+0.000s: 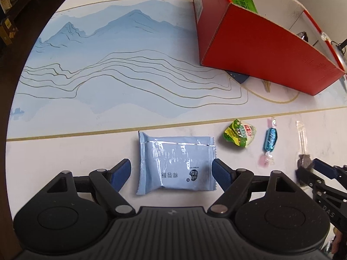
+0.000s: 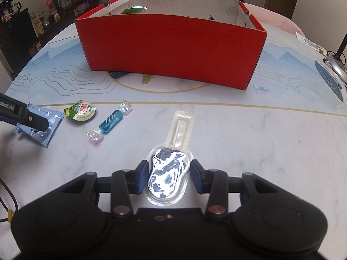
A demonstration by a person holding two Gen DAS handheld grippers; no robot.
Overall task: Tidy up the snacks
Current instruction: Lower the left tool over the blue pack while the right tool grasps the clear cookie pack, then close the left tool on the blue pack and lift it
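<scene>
Box (image 2: 171,47) wall hides most snacks inside; green packet (image 1: 244,2) peeks out.

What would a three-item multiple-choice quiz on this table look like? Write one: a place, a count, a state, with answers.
1. Where is the blue twist-wrapped candy?
A. inside the red cardboard box
B. on the table between the green-and-white snack packet and the lollipop in its clear pack
C. on the pale blue snack packet

2. How many snacks lie on the table outside the box?
A. two
B. four
C. six

3. How do the left gripper's jaws stand?
A. open, either side of the pale blue packet
B. shut on the candy
C. out of view

Answers: 1 B, it lies in that row. 2 B, packet, packet, candy, lollipop. 3 A, gaps show beside its fingers.
</scene>
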